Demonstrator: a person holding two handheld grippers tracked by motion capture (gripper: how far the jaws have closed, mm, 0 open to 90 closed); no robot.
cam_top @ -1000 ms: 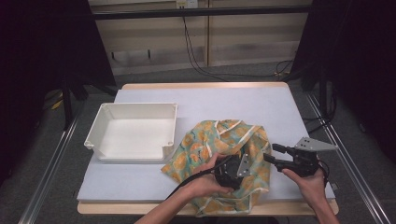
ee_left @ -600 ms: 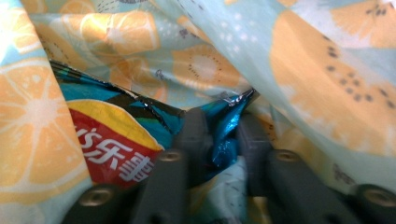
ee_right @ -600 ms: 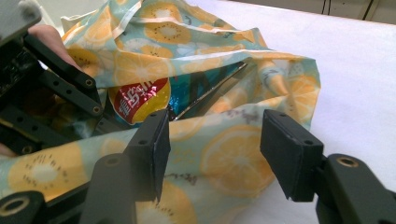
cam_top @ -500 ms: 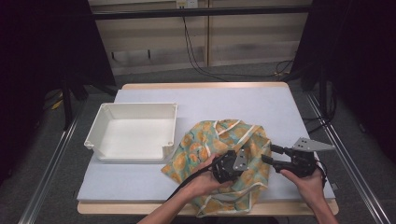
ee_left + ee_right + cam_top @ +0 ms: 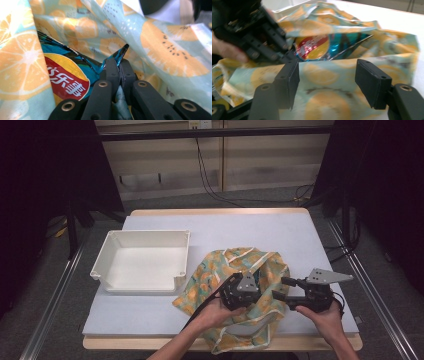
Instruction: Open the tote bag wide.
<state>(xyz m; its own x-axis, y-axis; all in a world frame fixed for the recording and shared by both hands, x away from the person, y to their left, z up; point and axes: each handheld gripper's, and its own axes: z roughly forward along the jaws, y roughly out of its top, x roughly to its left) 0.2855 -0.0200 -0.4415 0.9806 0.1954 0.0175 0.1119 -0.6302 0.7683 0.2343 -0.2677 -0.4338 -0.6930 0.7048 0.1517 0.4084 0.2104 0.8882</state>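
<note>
Low in the frame, left tool (image 5: pixel 119 67) pinches the crinkly, light chip bag (image 5: pixel 66 80) corner; right tool (image 5: pixel 325 82), spread, has just been opening over the soft tote (image 5: pixel 324 75).

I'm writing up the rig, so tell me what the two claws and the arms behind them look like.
Both claws are black. The left claw has a grey plate on top and a black cable trailing back along the forearm. The right claw carries a grey three-cornered plate. Each has two flat black fingers on arms with brass-ringed holes. The forearms are bare, no sleeves in view.
</note>
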